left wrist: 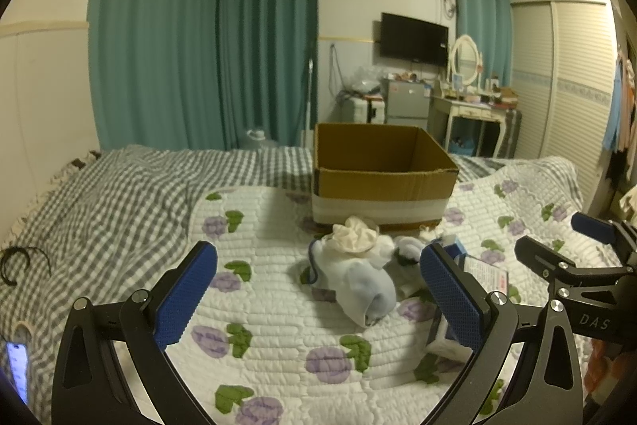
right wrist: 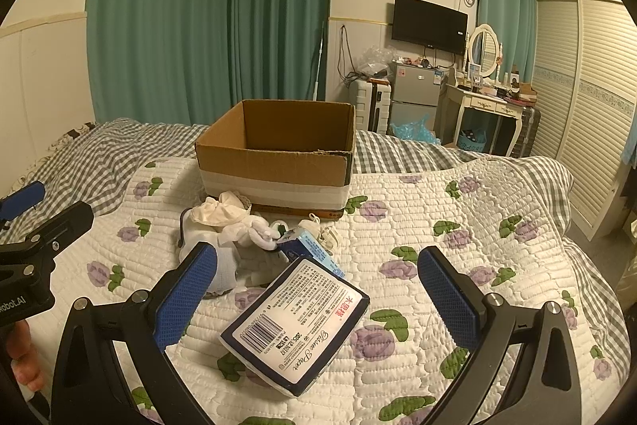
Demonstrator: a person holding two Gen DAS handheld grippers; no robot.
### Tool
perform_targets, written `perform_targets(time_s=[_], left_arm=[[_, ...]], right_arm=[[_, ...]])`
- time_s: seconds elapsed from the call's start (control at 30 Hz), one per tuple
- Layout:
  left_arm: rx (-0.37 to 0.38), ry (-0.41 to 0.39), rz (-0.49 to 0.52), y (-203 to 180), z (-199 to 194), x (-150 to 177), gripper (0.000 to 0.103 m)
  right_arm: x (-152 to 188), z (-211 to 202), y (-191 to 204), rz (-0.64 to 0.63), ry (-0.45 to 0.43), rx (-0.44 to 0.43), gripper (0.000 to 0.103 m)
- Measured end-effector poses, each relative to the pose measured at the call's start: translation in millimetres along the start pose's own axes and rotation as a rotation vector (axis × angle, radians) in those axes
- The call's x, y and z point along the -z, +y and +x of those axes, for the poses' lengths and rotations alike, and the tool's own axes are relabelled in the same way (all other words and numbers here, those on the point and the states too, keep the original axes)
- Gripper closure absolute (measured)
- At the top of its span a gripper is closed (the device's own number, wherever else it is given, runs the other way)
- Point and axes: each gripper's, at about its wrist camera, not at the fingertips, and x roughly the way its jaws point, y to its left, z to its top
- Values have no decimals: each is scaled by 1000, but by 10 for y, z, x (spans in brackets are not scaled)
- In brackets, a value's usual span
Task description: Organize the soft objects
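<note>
An open cardboard box (left wrist: pixel 382 170) (right wrist: pixel 278 154) stands on the floral quilt, and I see nothing inside it from here. In front of it lies a heap of soft things: a cream scrunchie (left wrist: pixel 354 234) (right wrist: pixel 219 210), pale socks (left wrist: pixel 364 285) (right wrist: pixel 254 234) and white cloth. A tissue-paper pack (right wrist: pixel 296 321) lies nearest the right gripper, and a small blue pack (right wrist: pixel 314 250) (left wrist: pixel 454 245) sits behind it. My left gripper (left wrist: pixel 318 289) hangs open just short of the socks. My right gripper (right wrist: pixel 318 299) is open above the tissue pack, holding nothing.
The white floral quilt (right wrist: pixel 438 265) lies over a grey checked sheet (left wrist: pixel 119 194). A phone (left wrist: pixel 18 365) and a dark hair band (left wrist: pixel 16 261) rest at the bed's left edge. Beyond the bed are teal curtains, a small fridge (right wrist: pixel 416 98), a dressing table (right wrist: pixel 485 106) and a wardrobe.
</note>
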Motion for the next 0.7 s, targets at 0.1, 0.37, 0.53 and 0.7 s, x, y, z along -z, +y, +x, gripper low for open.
perform_targets(time_s=[0.1, 0.37, 0.53, 0.7], left_arm=[[0, -1, 3, 2, -9, 5, 0], [-7, -14, 14, 38, -149, -34, 0], [-1, 26, -30, 161, -176, 54, 0], [-52, 112, -9, 137, 42, 245, 0]], right_arm=[[-1, 0, 1, 0, 1, -1, 1], [12, -53, -13, -12, -6, -4, 2], [-14, -90, 65, -28, -3, -23, 2], [180, 161, 233, -49, 93, -72, 2]])
